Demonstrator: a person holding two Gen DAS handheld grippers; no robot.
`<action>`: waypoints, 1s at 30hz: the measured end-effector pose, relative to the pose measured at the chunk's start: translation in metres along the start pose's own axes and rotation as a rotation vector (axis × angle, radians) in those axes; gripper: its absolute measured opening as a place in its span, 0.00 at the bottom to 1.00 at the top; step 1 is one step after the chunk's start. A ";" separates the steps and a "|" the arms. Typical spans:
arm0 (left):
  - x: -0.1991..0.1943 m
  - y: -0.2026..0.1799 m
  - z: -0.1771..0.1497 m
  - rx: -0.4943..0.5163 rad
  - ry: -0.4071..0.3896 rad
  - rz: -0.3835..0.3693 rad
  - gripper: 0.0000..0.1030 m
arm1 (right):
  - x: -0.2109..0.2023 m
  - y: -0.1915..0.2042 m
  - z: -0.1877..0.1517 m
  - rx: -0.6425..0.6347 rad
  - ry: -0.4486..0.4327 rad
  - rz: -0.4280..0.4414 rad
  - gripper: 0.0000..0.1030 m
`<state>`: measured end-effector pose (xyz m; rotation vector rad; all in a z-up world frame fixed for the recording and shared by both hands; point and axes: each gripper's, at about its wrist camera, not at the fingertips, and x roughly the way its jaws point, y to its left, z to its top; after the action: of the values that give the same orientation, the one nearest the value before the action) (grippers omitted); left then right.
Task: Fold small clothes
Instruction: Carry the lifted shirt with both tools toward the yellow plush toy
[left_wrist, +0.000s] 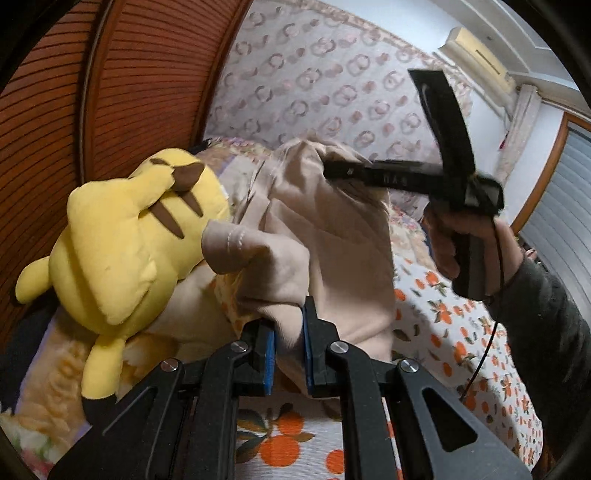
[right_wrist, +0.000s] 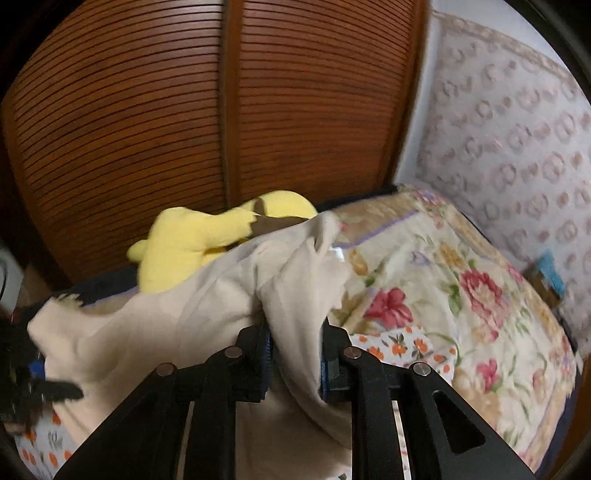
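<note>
Indoors, orange-print bedsheet (left_wrist: 443, 332), floral blanket (right_wrist: 424, 266), louvered wardrobe (right_wrist: 147, 110)

plush toy (left_wrist: 122, 243): on bed (left_wrist: 461, 332), left of garment (left_wrist: 332, 251)
garment: between left gripper (left_wrist: 288, 332) and right gripper (right_wrist: 295, 350)
wardrobe (right_wrist: 184, 110): behind plush toy

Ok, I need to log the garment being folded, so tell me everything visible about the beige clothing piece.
The beige garment looks like soft, plain knit with a stitched cuff or hem end. It is bunched and lifted, not flat. The left gripper and the right gripper each pinch a fold of it. It hangs over the orange-print sheet, beside the yellow plush toy.
</note>
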<state>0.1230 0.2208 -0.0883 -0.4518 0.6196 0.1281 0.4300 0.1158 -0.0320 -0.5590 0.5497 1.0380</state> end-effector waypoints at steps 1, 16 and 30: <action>0.002 0.001 0.000 0.000 0.006 0.008 0.13 | 0.001 0.000 0.004 0.019 -0.001 -0.012 0.28; 0.008 0.007 -0.002 -0.012 0.034 0.043 0.13 | -0.010 -0.039 -0.051 0.289 0.086 -0.086 0.52; 0.008 0.010 -0.006 0.000 0.041 0.089 0.13 | -0.008 -0.064 -0.041 0.403 -0.043 -0.021 0.04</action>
<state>0.1235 0.2267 -0.1012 -0.4279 0.6805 0.2043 0.4778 0.0579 -0.0460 -0.1856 0.6924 0.8860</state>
